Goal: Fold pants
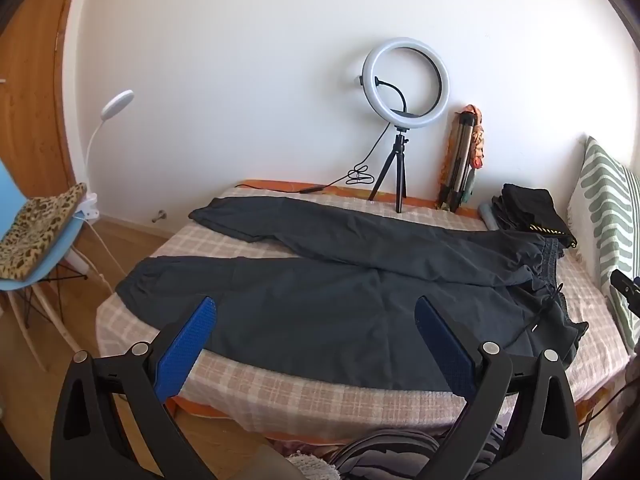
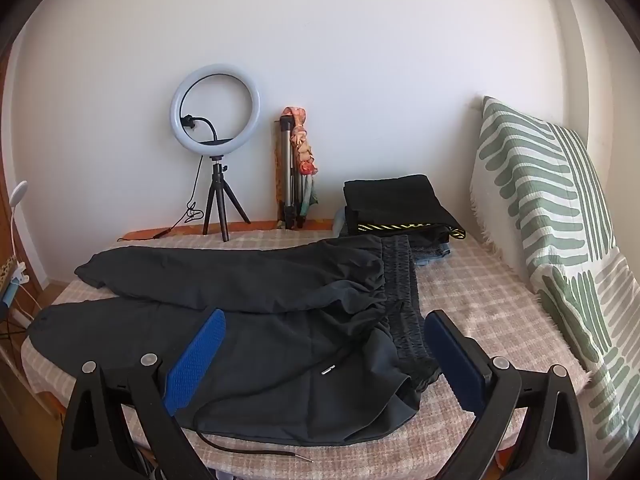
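Dark grey pants [image 1: 328, 280] lie spread flat on the checked bed [image 1: 320, 396], both legs pointing left, the elastic waistband [image 1: 552, 268] at the right. My left gripper [image 1: 314, 312] is open and empty, held above the near leg's front edge. In the right wrist view the pants [image 2: 260, 320] show with the waistband [image 2: 404, 304] and loose drawstring [image 2: 256, 450] near the front. My right gripper [image 2: 324, 322] is open and empty, hovering over the waist end.
A ring light on a tripod [image 1: 404, 84], a folded tripod [image 1: 460, 160] and a stack of folded dark clothes [image 2: 392, 204] stand at the bed's far side. A green-striped cushion [image 2: 552, 208] leans at the right. A blue chair [image 1: 36, 248] stands left.
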